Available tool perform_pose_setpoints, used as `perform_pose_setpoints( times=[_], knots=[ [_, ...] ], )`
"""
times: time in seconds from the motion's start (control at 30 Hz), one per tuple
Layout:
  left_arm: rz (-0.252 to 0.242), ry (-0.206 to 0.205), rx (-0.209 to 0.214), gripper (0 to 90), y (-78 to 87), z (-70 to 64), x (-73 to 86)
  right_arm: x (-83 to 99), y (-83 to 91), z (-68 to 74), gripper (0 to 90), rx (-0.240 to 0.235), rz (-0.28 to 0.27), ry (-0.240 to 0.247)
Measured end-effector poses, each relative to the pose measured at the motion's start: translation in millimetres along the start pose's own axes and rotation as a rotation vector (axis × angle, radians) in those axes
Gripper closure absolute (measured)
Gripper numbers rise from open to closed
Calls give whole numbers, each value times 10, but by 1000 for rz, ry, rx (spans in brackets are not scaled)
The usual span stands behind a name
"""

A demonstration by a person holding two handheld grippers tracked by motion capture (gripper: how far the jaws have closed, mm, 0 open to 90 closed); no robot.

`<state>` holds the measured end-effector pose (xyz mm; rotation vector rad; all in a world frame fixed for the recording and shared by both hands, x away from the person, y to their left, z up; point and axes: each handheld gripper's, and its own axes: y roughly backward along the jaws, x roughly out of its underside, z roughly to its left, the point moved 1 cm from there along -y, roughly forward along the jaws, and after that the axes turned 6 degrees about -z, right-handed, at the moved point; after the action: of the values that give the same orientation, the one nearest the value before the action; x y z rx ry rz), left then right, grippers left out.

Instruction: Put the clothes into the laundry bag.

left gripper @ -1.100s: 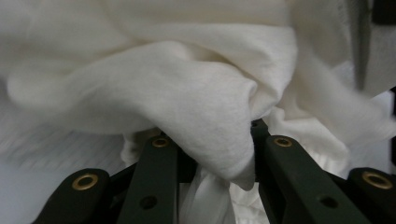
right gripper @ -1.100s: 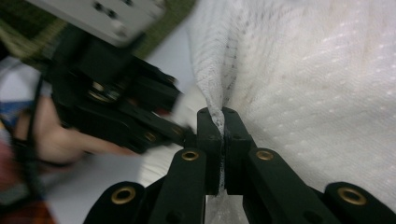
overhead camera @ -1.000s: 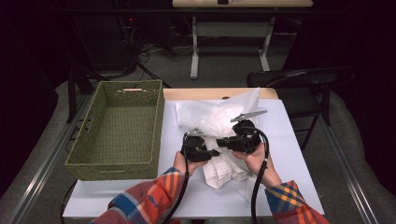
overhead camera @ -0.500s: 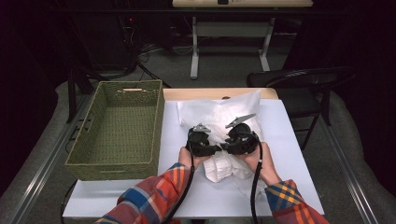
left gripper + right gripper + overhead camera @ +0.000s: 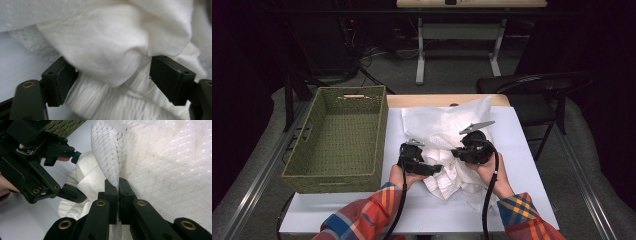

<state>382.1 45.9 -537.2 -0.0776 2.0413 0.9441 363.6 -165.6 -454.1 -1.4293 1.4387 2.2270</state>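
— Lying crumpled on the white desk (image 5: 522, 165), just beside the green woven basket (image 5: 339, 137), a white garment (image 5: 447, 130) is seen. How is it held?

— A thin mesh fold is pinched flat by the right gripper (image 5: 118, 192), its jaws clenched together. The left gripper (image 5: 112, 75) is spread wide, a bunched roll of the cloth being straddled but not squeezed.
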Motion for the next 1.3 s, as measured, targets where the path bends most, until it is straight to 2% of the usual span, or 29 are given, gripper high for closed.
perform_pose_setpoints(
  times=[0.03, 0.07, 0.13, 0.17, 0.2, 0.23, 0.3, 0.33, 0.37, 0.43, 0.5, 0.53, 0.6, 0.67, 0.7, 0.77, 0.83, 0.87, 0.93, 0.97, 1.03, 1.17, 1.23, 1.3],
  knots=[
    [-4, 11, -17, 245, -9, 20, 13, -2, 0, 2, 880, -3, -5, -5],
    [-13, 29, -20, 337, -28, 44, 26, -4, -6, 8, 880, -9, -5, -9],
    [-58, 54, 16, 468, -80, 86, 50, -11, -9, 30, 881, -11, -9, -4],
    [-67, 70, 50, 549, -116, 91, 49, -15, -5, 52, 882, -21, -6, -5],
    [-85, 84, 78, 641, -142, 85, 44, -25, 3, 84, 883, -25, -10, 3],
    [-92, 86, 89, 699, -162, 59, 27, -35, 14, 126, 885, -27, -14, 7],
    [-119, 71, 111, 745, -176, -27, -43, -53, 48, 221, 887, -26, -23, 12],
    [-123, 54, 106, 755, -169, -76, -99, -63, 68, 262, 888, -33, -25, 19],
    [-156, 38, 116, 760, -154, -146, -198, -73, 88, 298, 888, -35, -31, 23],
    [-209, 22, 104, 763, -128, -211, -299, -90, 155, 358, 888, -49, -50, 24],
    [-276, 71, 105, 762, -137, -228, -389, -68, 239, 394, 888, -57, -58, 20],
    [-284, 75, 104, 759, -173, -217, -424, -37, 294, 400, 888, -60, -58, 17],
    [-260, 45, 94, 738, -245, -202, -419, 43, 352, 332, 887, -40, -46, 7],
    [-205, 34, 63, 679, -311, -170, -382, 119, 329, 181, 887, -29, -32, -51],
    [-174, 23, 56, 632, -322, -138, -365, 143, 295, 122, 886, -16, -22, -52],
    [-147, 8, 46, 561, -301, -98, -340, 177, 231, 58, 884, -11, -5, -59],
    [-96, -16, 43, 431, -258, -86, -306, 188, 175, 46, 882, 1, 11, -46],
    [-80, -43, 25, 371, -230, -96, -286, 183, 161, 45, 881, 9, 16, -38],
    [-49, -82, 36, 260, -182, -111, -242, 176, 138, 36, 879, 14, 18, -35],
    [-29, -95, 25, 243, -157, -123, -217, 177, 120, 32, 878, 14, 23, -32],
    [-2, -104, 34, 186, -113, -138, -172, 180, 92, 31, 877, 14, 37, -31],
    [15, -115, 32, 141, 5, -156, -102, 177, 56, 32, 878, 20, 57, -13],
    [33, -103, 48, 105, 71, -160, -58, 173, 47, 26, 877, 22, 60, -6],
    [53, -124, 38, 76, 127, -191, 4, 173, 42, 24, 876, 19, 64, -4]
  ],
)
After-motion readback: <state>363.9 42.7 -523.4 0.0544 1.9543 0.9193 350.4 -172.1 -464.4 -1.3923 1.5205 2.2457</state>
